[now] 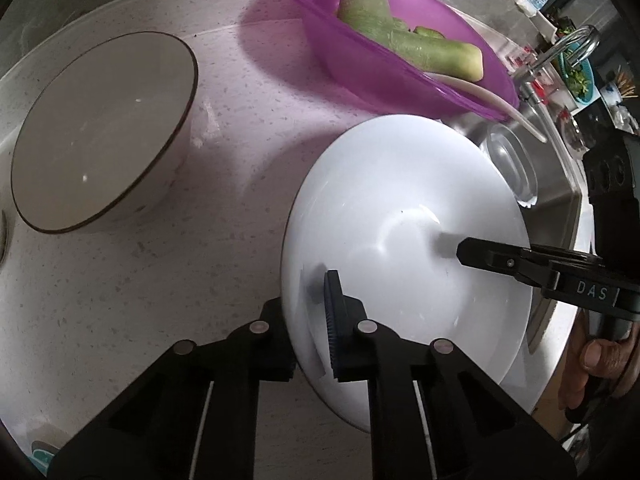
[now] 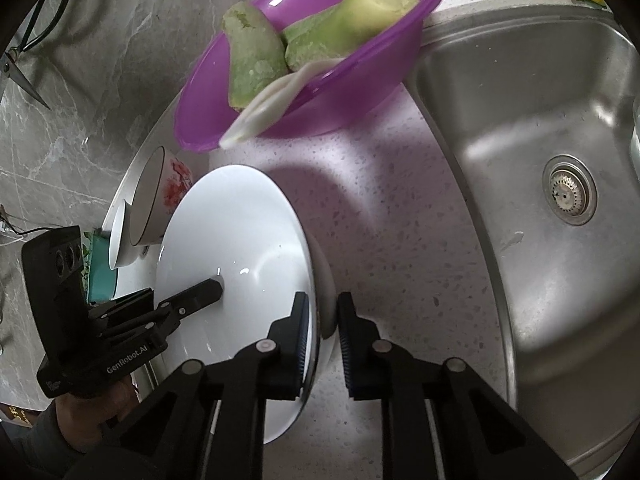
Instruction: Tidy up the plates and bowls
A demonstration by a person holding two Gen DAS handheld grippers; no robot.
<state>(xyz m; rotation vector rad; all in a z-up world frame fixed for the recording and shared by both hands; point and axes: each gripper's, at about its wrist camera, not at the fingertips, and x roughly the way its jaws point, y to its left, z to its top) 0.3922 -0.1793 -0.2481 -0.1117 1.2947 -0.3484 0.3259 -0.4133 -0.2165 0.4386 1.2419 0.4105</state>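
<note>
On a speckled, pale stone counter (image 2: 400,220) beside a brushed steel sink (image 2: 540,120), you held a glossy white plate (image 1: 400,208) between both grippers, tilted up on its edge. Your left gripper (image 1: 310,320) straddled the plate's near rim, one ribbed pad inside the dish and the other finger behind it, closed on the rim. Your right gripper (image 2: 322,344) did the same on the opposite edge, its ridged dark pads pressed either side of the thin rim.

To the left of the plate stood a round, deep bowl (image 1: 104,132) with a matte cream interior and a thin dark rim, well apart from the plate. In the right wrist view it showed red flower patterning on its outer wall, with a smaller white dish (image 2: 118,236) just beside it.

Behind lay a translucent purple plastic basin (image 2: 320,60), smooth and shallow, holding pale green, rough-peeled vegetable chunks (image 2: 252,60) and a curling white strip (image 2: 272,100) hanging over its rim.
</note>
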